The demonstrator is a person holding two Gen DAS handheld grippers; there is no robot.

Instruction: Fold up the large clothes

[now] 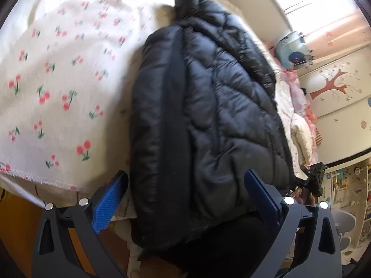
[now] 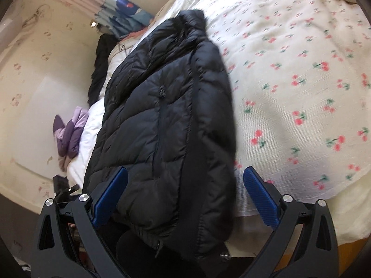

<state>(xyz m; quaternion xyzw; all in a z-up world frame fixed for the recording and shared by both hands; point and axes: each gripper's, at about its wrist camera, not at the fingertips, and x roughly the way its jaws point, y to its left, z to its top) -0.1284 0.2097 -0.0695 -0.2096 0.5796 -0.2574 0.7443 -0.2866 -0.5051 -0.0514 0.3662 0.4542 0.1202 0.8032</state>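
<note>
One black puffer jacket (image 1: 208, 120) lies lengthwise on the bed's cherry-print sheet (image 1: 58, 88), hem toward me. My two tongs, left (image 1: 183, 199) and right (image 2: 185, 197), both spread wide, pinching nothing. One purple garment (image 2: 69, 134) beyond.

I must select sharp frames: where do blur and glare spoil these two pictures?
Left wrist view: cherry-print white bedsheet smeared by motion, window blown out. Right wrist view: sheet blurred too; black quilted puffer jacket sharper; both fisheye-bent.

Bright daylight, blown-out window glare (image 1: 324, 7), motion blur on bedspread (image 2: 301, 81), fisheye-curved dark edges.
</note>
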